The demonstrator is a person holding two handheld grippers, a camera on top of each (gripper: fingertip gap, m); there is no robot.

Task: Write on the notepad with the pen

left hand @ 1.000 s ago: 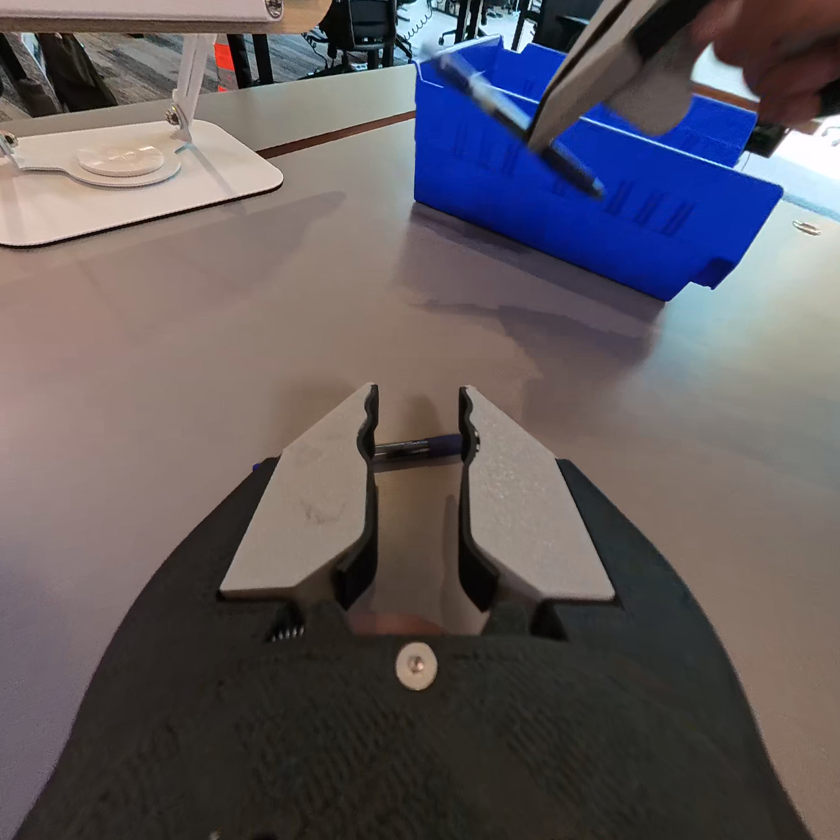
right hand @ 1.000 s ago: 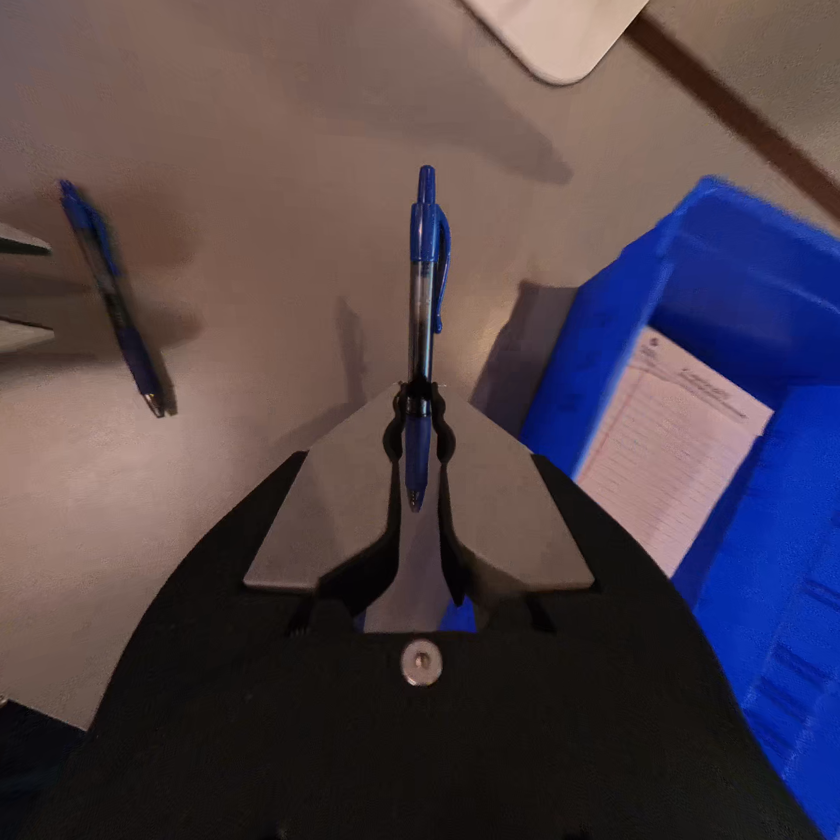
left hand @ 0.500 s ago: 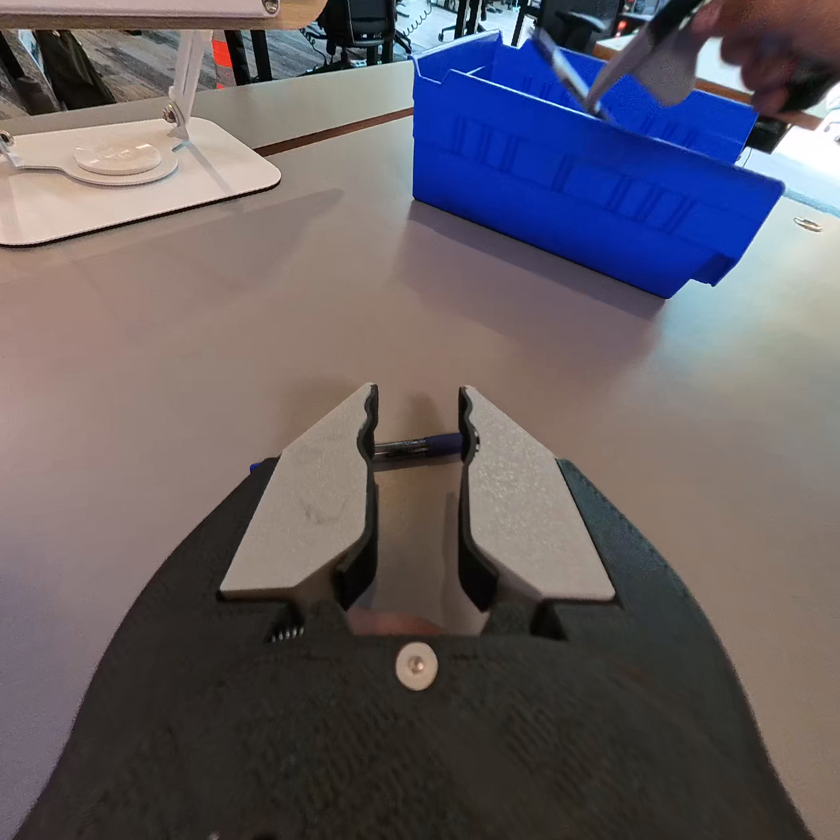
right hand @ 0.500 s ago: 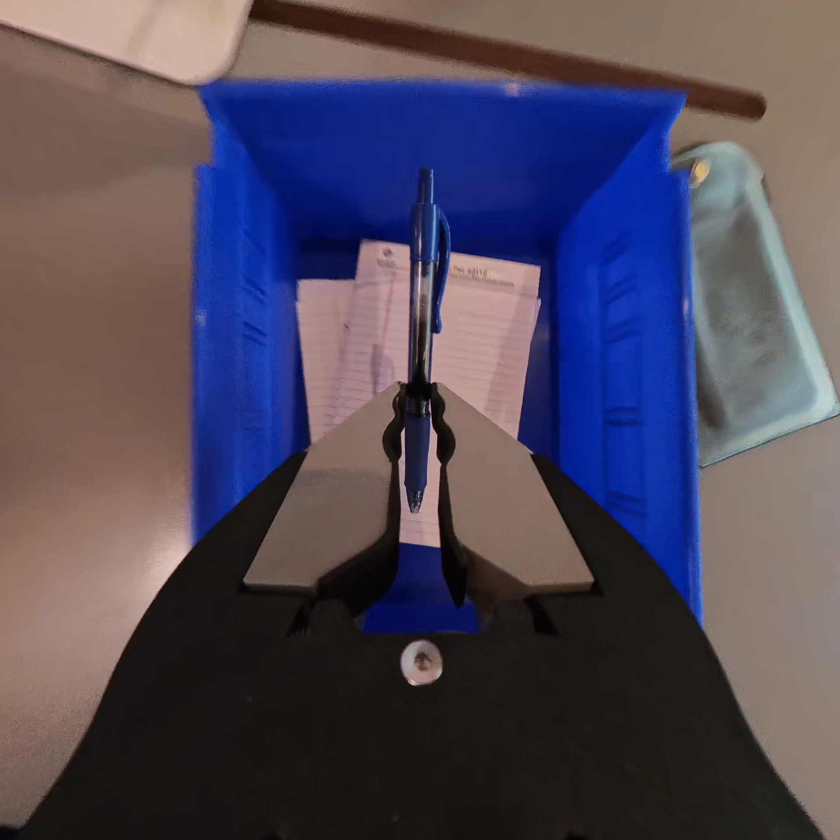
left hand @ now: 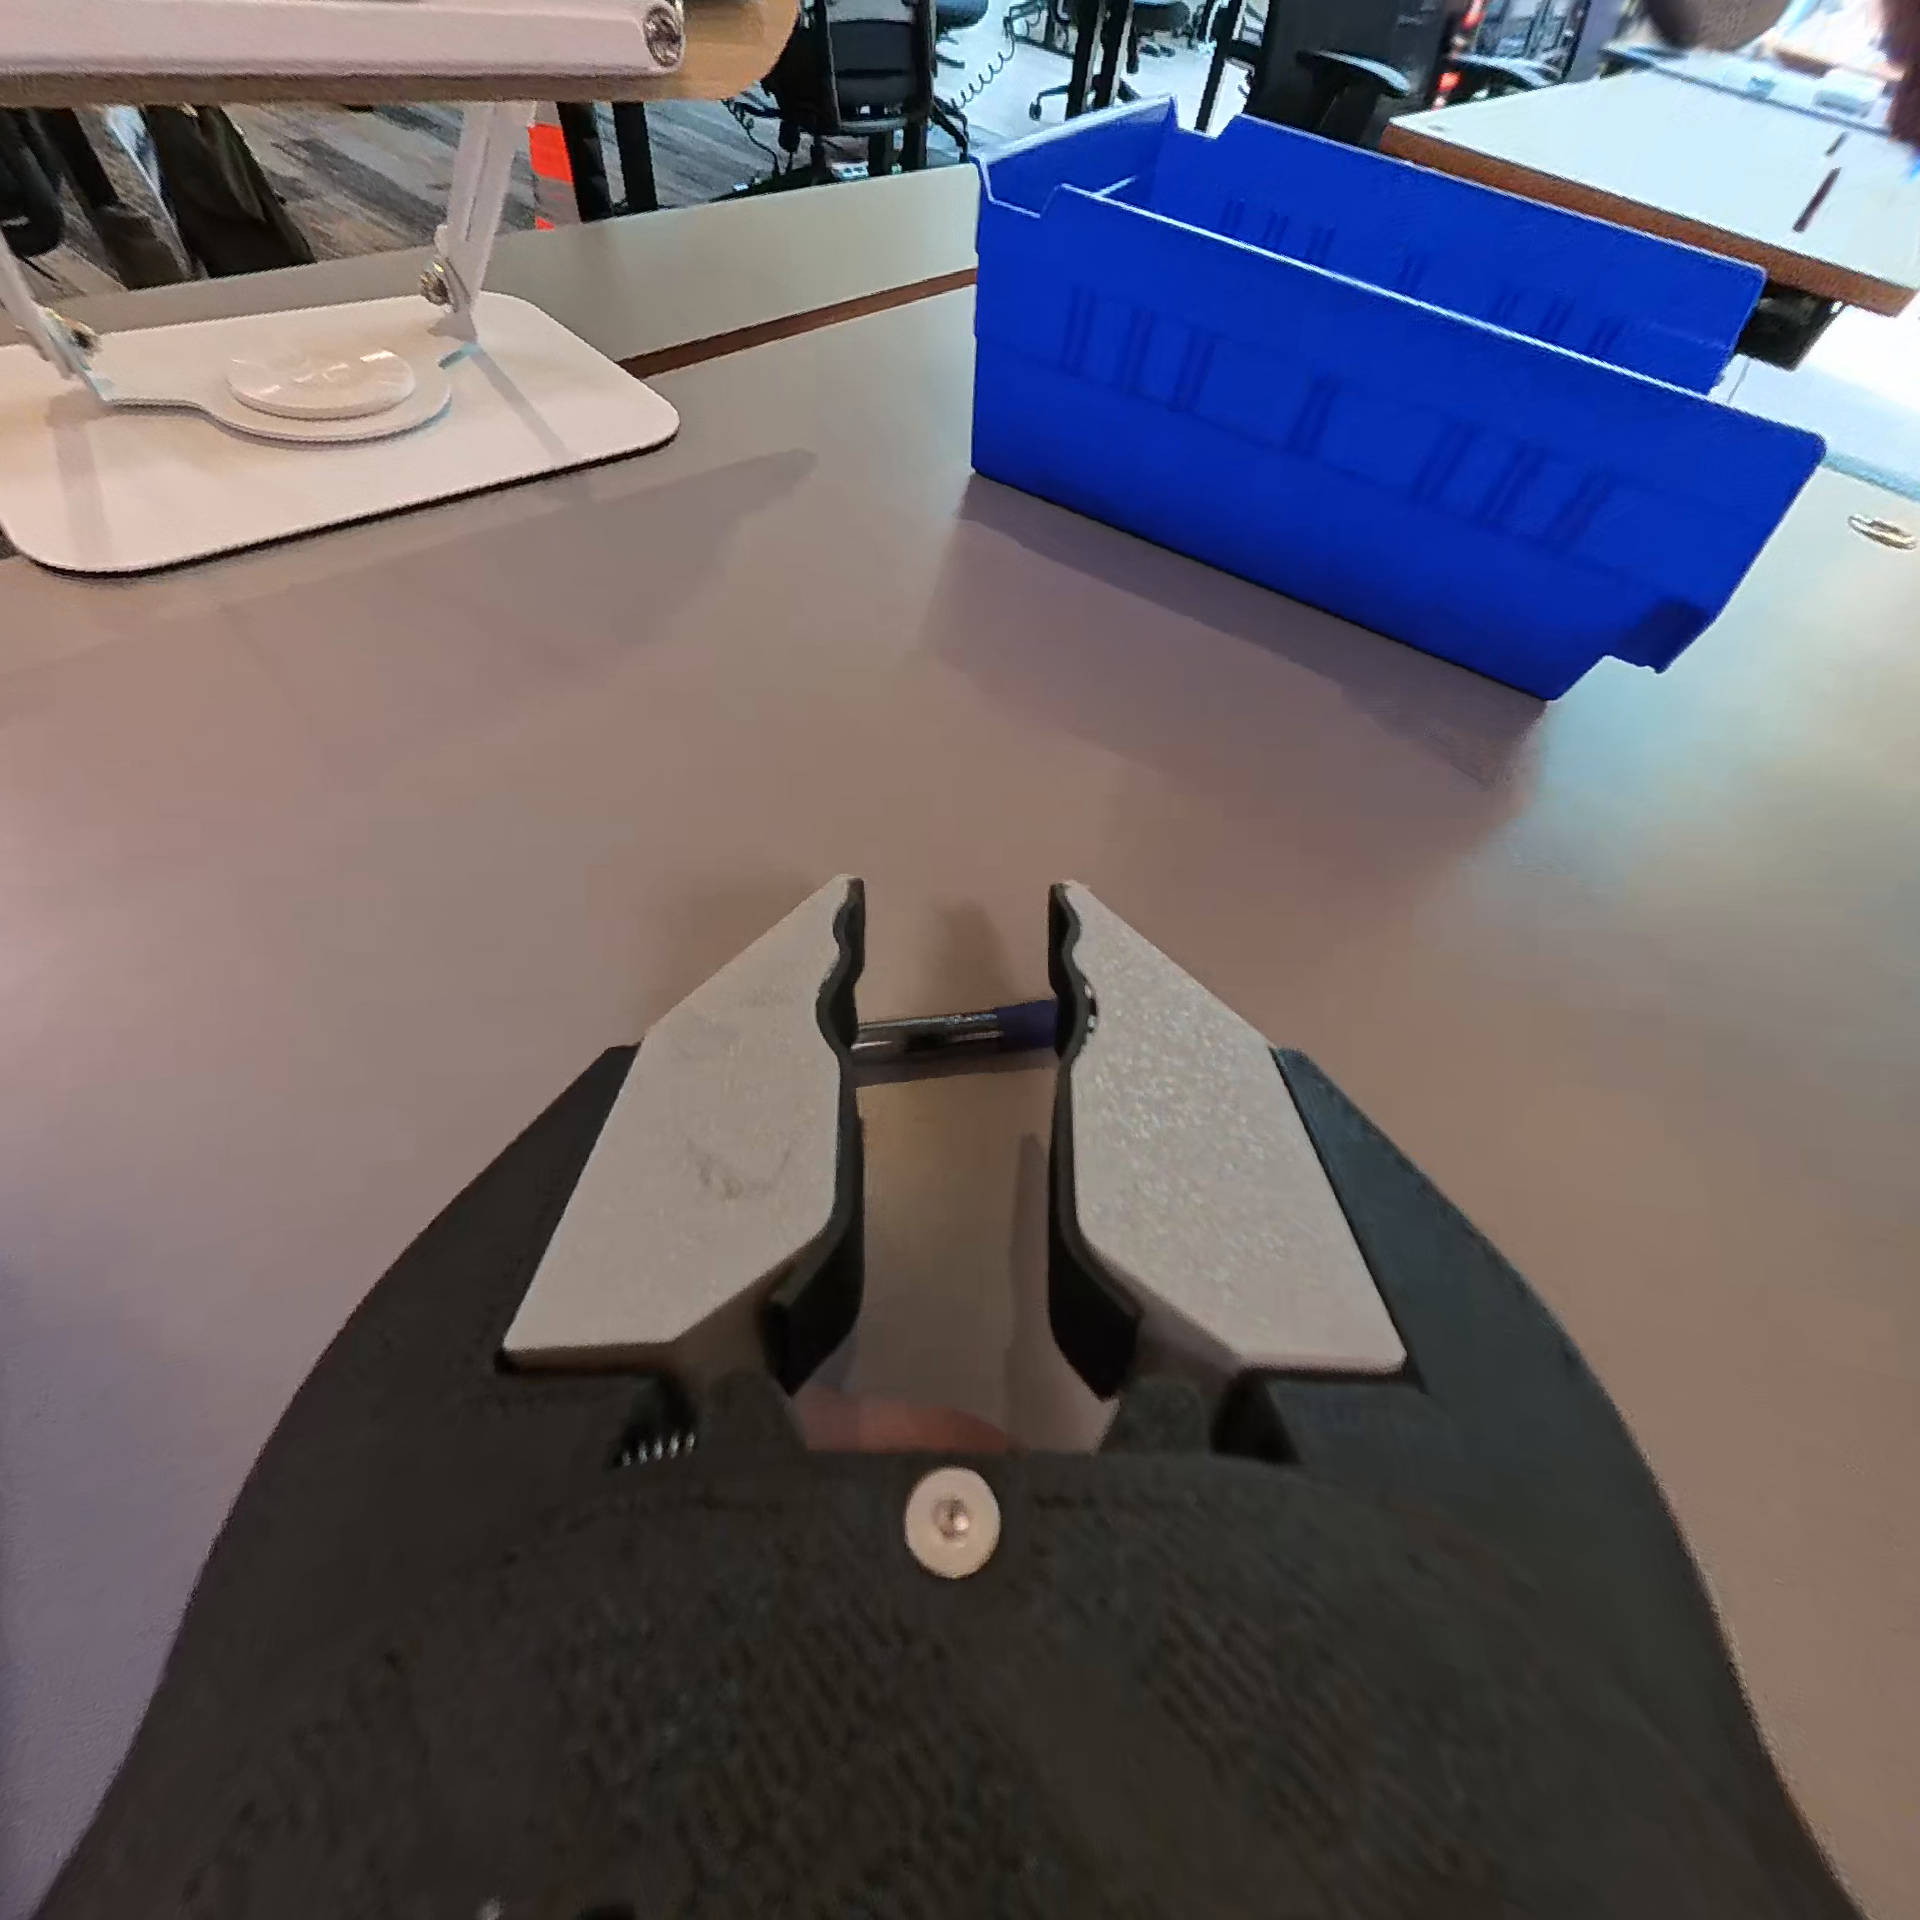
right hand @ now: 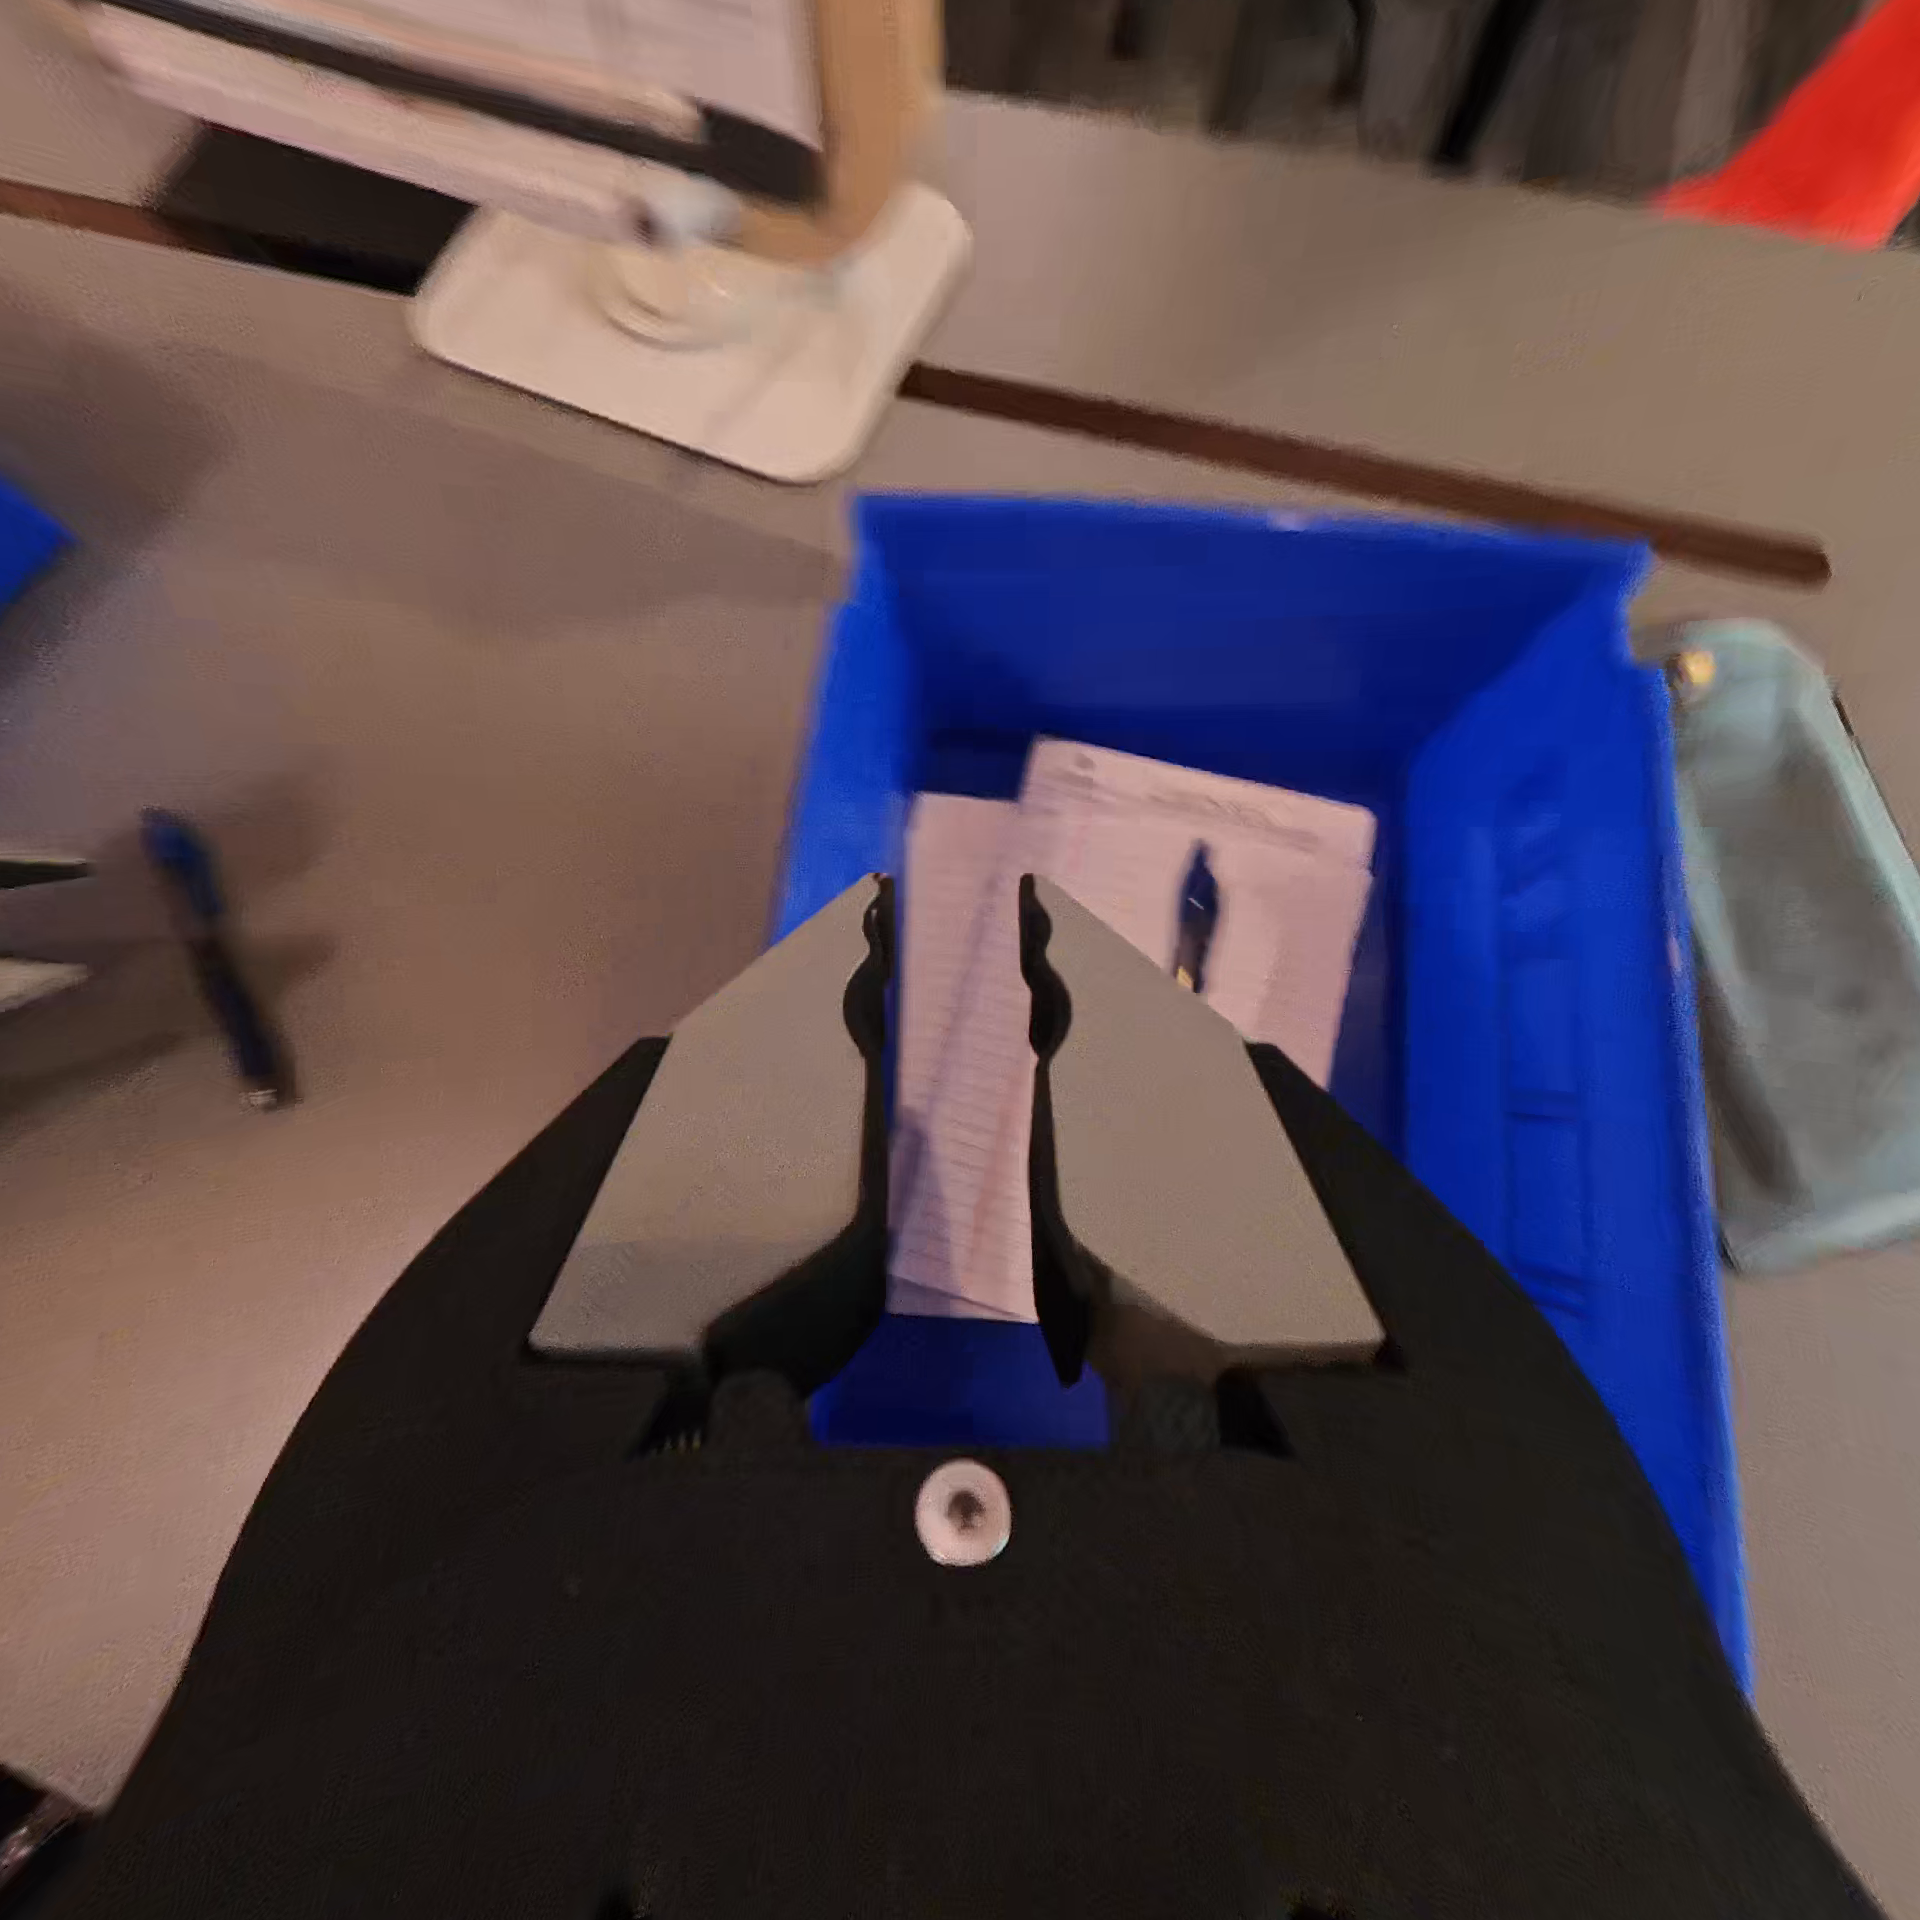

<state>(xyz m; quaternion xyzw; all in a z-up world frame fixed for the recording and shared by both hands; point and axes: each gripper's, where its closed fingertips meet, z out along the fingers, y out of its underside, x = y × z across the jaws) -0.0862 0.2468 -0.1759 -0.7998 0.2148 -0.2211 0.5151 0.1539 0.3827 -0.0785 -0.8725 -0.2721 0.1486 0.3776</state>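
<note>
In the right wrist view, a lined notepad (right hand: 1288, 935) lies inside a blue bin (right hand: 1538, 935). A blue pen (right hand: 1195, 914) rests on the paper, blurred. My right gripper (right hand: 951, 894) is open and empty above the near part of the bin. A second blue pen (right hand: 213, 956) lies on the grey table to the left, next to my left gripper's fingers (right hand: 31, 925). In the left wrist view, my left gripper (left hand: 956, 904) is open and low over the table. That second pen (left hand: 956, 1034) lies crosswise under its fingers. The bin (left hand: 1351, 447) stands ahead to the right.
A white stand base (left hand: 312, 416) sits at the far left of the table, and also shows in the right wrist view (right hand: 707, 332). A grey-green pouch (right hand: 1808, 935) lies right of the bin. Office chairs and desks stand beyond the table. One gripper's finger ends stand about 30 centimetres off the other's.
My right gripper carried the pen over the bin, opened and let it go onto the notepad, then drew back. It has left the left wrist view. My left gripper has not moved.
</note>
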